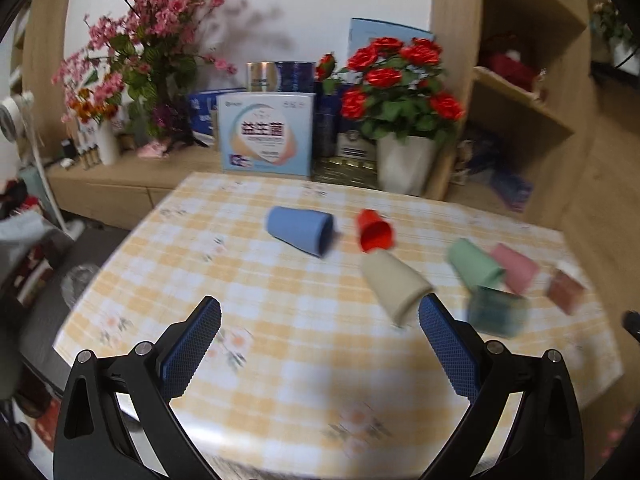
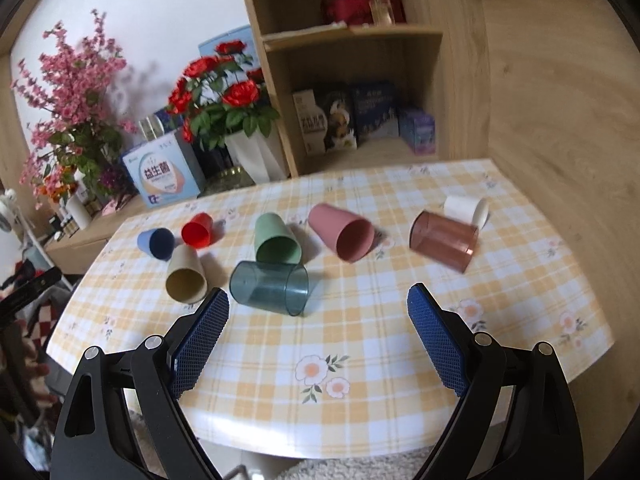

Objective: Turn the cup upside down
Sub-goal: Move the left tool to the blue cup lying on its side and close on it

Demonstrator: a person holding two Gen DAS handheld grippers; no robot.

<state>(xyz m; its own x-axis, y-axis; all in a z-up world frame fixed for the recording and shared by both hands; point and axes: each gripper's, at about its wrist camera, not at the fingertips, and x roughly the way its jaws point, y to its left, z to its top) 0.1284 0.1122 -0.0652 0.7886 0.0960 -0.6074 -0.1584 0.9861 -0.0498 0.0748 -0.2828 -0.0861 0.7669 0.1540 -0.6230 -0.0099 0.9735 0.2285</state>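
Observation:
Several cups lie on their sides on the yellow checked table [image 2: 360, 340]: blue [image 2: 157, 243], red [image 2: 197, 230], beige [image 2: 186, 276], green [image 2: 277, 240], clear teal [image 2: 270, 287], pink [image 2: 343, 232], clear brown [image 2: 444, 239] and white [image 2: 466, 209]. The left wrist view shows the blue cup [image 1: 300, 230], red cup [image 1: 374, 232], beige cup [image 1: 396, 286], green cup [image 1: 474, 266] and teal cup [image 1: 496, 312]. My left gripper [image 1: 320, 312] is open and empty, above the table in front of the blue cup. My right gripper [image 2: 318, 300] is open and empty, just in front of the teal cup.
A low wooden cabinet behind the table carries boxes [image 1: 266, 136], a white pot of red roses [image 1: 404, 160] and a pink blossom plant [image 1: 160, 40]. A wooden shelf unit [image 2: 352, 80] stands at the back right. Clutter sits on the floor at left.

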